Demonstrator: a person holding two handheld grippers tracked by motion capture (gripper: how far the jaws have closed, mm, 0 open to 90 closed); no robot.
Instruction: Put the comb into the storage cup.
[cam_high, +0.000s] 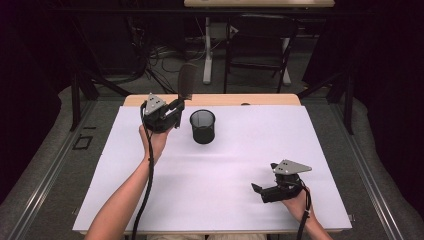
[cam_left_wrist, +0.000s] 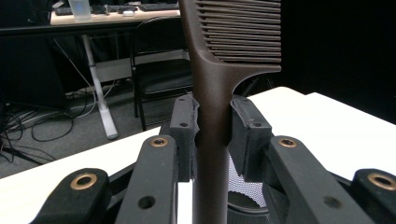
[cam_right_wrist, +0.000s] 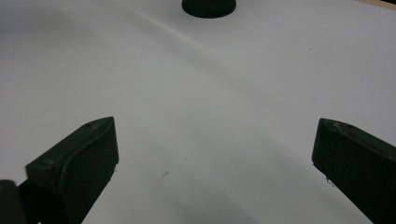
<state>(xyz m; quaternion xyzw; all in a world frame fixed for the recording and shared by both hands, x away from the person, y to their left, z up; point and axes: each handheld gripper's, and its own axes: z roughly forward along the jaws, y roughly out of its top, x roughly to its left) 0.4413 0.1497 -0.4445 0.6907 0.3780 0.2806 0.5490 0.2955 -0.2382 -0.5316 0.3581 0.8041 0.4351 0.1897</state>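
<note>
My left gripper (cam_high: 176, 107) is raised at the table's far left, shut on the handle of a dark brown comb (cam_high: 187, 80) that stands upright with its teeth at the top. In the left gripper view the comb (cam_left_wrist: 215, 70) runs up between the two pads (cam_left_wrist: 184, 126), teeth pointing right. A black mesh cup (cam_high: 202, 126) stands just right of that gripper, and its rim (cam_left_wrist: 245, 196) shows below the jaws. My right gripper (cam_high: 256, 190) rests low at the front right, open, with nothing but white table between its jaws (cam_right_wrist: 215, 154).
The white table (cam_high: 225, 170) spreads wide between the two hands. The cup's base (cam_right_wrist: 208, 6) shows far ahead in the right gripper view. Beyond the far edge stand a black folding chair (cam_high: 260, 45) and a desk leg (cam_high: 207, 50) among floor cables.
</note>
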